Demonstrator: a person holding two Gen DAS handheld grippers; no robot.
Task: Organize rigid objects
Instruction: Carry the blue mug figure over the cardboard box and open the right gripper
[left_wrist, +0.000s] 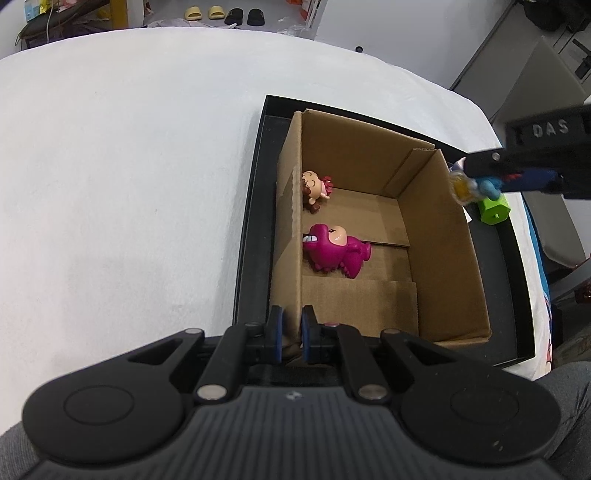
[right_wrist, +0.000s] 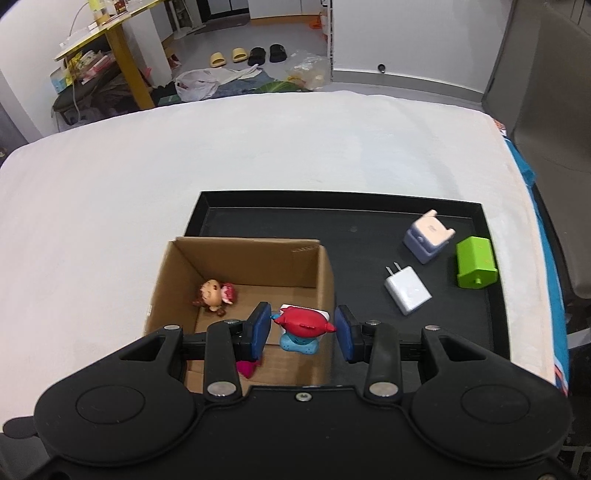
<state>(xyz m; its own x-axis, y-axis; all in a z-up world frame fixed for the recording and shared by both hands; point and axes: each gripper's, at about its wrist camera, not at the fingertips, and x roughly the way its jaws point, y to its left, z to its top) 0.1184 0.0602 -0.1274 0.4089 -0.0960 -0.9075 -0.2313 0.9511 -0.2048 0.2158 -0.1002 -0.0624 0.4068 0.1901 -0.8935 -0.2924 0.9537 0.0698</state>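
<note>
white cloth table (right_wrist: 258, 147), slippers (right_wrist: 247, 55) beyond.

magenta dinosaur (left_wrist: 334, 254), green block (right_wrist: 475, 267), black tray (right_wrist: 369, 225)

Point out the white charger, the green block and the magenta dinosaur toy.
white charger (right_wrist: 409, 291): right wrist view, on its flat top face.
green block (right_wrist: 475, 262): right wrist view, middle of its upper face.
magenta dinosaur toy (left_wrist: 334, 253): left wrist view, on its body, inside the cardboard box.
</note>
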